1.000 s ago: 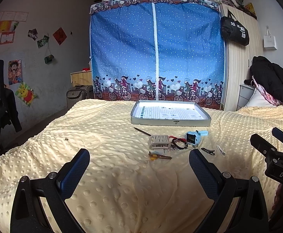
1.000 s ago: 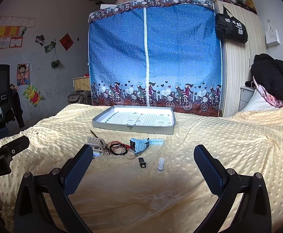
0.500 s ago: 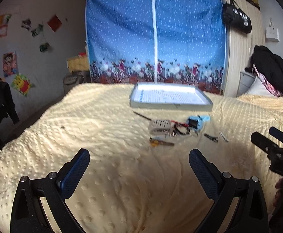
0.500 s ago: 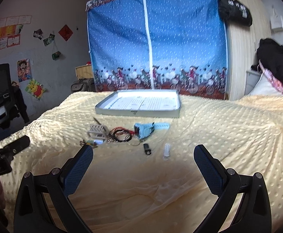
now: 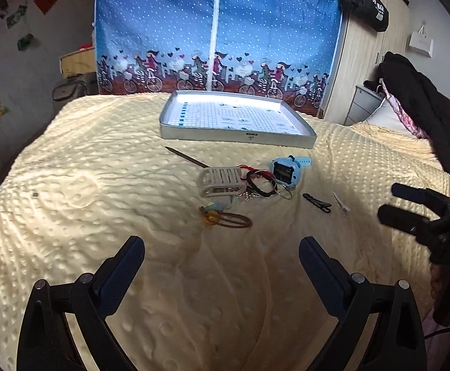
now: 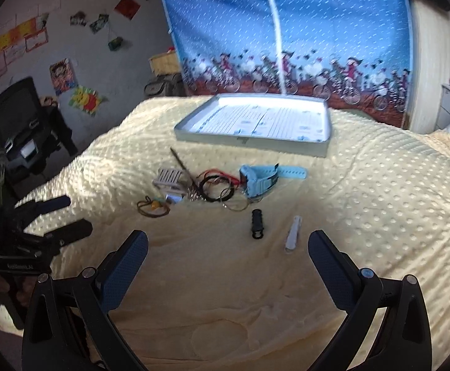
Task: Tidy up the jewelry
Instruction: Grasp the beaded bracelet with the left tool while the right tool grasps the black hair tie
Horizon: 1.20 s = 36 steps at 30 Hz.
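Note:
A pile of small items lies mid-bed: a beige hair claw [image 5: 221, 181], dark bracelets and cords [image 5: 262, 182], a light blue watch [image 5: 286, 168], a brown clip with a yellow bead [image 5: 225, 218], a black hair clip [image 5: 316, 202], a white clip [image 5: 340, 201] and a thin stick [image 5: 187, 157]. Behind them sits a shallow silver tray [image 5: 237, 134]. My left gripper [image 5: 221, 266] hovers open short of the pile. In the right wrist view my right gripper [image 6: 228, 256] is open, just short of the black clip [image 6: 257, 224] and white clip [image 6: 292, 235], with nothing held.
The bed wears a bumpy cream blanket [image 5: 101, 185]. A blue curtain wardrobe [image 5: 218, 31] stands behind the tray. Dark clothing [image 5: 419, 105] and pillows lie at the right. An office chair [image 6: 24, 123] stands left of the bed.
Both grippers have tilted downward and moved closer to the pile of items; the bed fills more of each view. Both stay open and nothing has been picked up.

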Available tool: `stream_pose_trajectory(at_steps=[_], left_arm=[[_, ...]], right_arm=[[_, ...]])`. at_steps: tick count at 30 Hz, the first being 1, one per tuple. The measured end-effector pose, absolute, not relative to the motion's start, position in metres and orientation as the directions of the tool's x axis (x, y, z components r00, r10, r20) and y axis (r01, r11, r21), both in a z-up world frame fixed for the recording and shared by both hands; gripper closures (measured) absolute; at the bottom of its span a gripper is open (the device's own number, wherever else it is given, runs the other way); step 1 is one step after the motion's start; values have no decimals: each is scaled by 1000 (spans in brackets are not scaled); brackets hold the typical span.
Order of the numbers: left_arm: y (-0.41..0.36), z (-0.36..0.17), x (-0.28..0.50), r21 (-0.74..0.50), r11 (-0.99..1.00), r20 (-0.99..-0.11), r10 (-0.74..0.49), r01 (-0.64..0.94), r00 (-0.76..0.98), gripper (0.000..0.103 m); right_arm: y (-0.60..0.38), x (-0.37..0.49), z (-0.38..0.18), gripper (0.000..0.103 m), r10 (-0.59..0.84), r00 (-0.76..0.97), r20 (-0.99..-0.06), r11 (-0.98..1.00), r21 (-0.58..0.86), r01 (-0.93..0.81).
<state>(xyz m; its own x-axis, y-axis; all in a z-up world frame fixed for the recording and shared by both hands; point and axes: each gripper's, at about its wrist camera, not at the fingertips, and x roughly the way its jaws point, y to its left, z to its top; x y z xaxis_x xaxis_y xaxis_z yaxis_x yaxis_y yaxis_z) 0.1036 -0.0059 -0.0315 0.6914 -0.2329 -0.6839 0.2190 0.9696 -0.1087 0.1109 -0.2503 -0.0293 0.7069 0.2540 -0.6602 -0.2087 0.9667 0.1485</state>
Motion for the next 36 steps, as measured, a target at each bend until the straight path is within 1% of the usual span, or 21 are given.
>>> stream_pose_trajectory(at_steps=[6,7,8,9,10,11,12,14,16,17,18,20,25,26,27,30,31,36], left_arm=[[-5,-45,138,-153,959,-723,-272,238,634,20],[-3,-48,145,-168,958,-731,-280,233,622,24],[-2,-52,152,-187,955,-739,-290,229,608,29],[1,-55,157,-201,953,-746,-299,226,596,32],[2,-59,163,-212,953,-755,-301,218,583,37],[3,-62,169,-220,952,-762,-303,210,573,42],[3,-65,175,-234,951,-769,-309,204,559,44],[2,-72,184,-255,947,-783,-320,193,533,52],[1,-79,191,-264,946,-798,-325,189,508,60],[-1,-82,194,-267,945,-805,-326,189,496,64],[-2,-85,196,-267,945,-813,-325,187,484,65],[-4,-92,199,-272,946,-828,-323,176,458,68],[-7,-103,199,-274,947,-843,-320,166,433,73],[-8,-103,198,-271,948,-841,-319,170,437,76],[-10,-104,199,-267,948,-840,-318,175,440,81],[-15,-104,198,-244,953,-840,-301,183,450,89],[-16,-104,198,-236,954,-840,-295,184,456,92],[-18,-99,194,-211,958,-833,-281,195,478,98]], right_arm=[[-235,138,-49,1,306,622,-721,947,167,-273],[-231,145,-54,2,310,609,-730,946,172,-275],[-233,149,-57,4,310,596,-741,945,174,-276],[-233,156,-62,9,328,581,-745,941,200,-274],[-233,162,-66,13,331,570,-752,940,212,-266],[-235,168,-70,23,320,565,-760,945,210,-251],[-235,172,-72,34,308,565,-766,949,207,-237],[-237,183,-79,42,298,555,-777,954,223,-200],[-237,192,-86,44,305,535,-788,952,253,-170],[-238,195,-89,47,305,529,-792,952,259,-161],[-237,199,-93,51,303,522,-797,953,262,-153],[-232,204,-100,54,287,509,-812,958,251,-138],[-226,200,-106,55,264,539,-800,964,243,-112],[-226,201,-108,55,263,547,-795,964,241,-113],[-226,201,-109,57,263,551,-792,964,242,-111],[-226,204,-111,64,268,554,-788,961,260,-94],[-225,205,-111,64,274,554,-787,958,272,-88],[-230,205,-117,71,301,539,-787,948,309,-78]])
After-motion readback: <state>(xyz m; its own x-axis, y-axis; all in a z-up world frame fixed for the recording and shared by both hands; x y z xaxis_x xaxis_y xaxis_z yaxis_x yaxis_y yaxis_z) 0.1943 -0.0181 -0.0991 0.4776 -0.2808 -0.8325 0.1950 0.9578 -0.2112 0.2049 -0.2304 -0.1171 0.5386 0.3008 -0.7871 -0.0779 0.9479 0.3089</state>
